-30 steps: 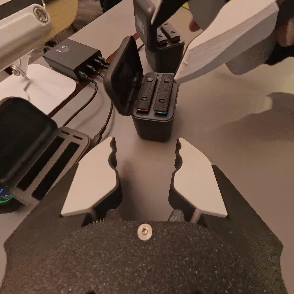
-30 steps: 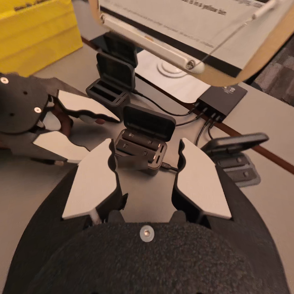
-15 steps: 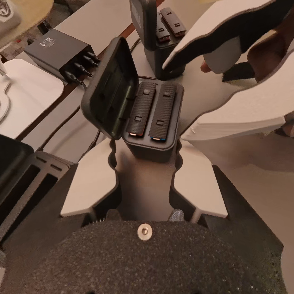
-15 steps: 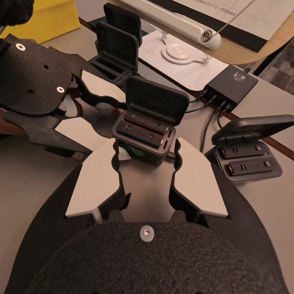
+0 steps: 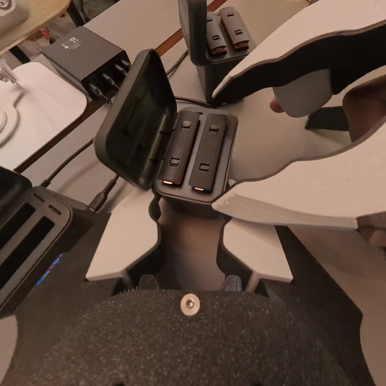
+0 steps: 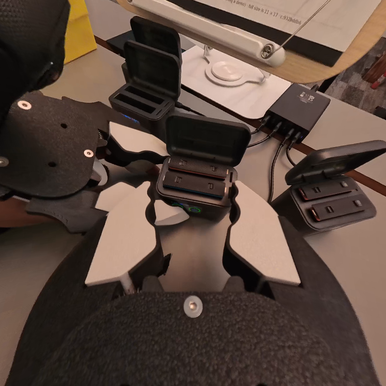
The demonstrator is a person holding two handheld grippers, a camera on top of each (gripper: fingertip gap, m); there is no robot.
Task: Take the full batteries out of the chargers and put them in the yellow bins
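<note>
Both grippers, left (image 5: 189, 211) and right (image 6: 192, 200), gape around one charger (image 6: 196, 198) holding two batteries (image 5: 196, 150); apparently four chargers total

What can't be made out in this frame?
- Yellow bin: right wrist view, mostly cut off by a glove and the top edge; contents unseen.
- Rear charger: its slots hidden behind the empty charger's lid.
- Middle charger's base: left wrist view, hidden by both tools.
</note>
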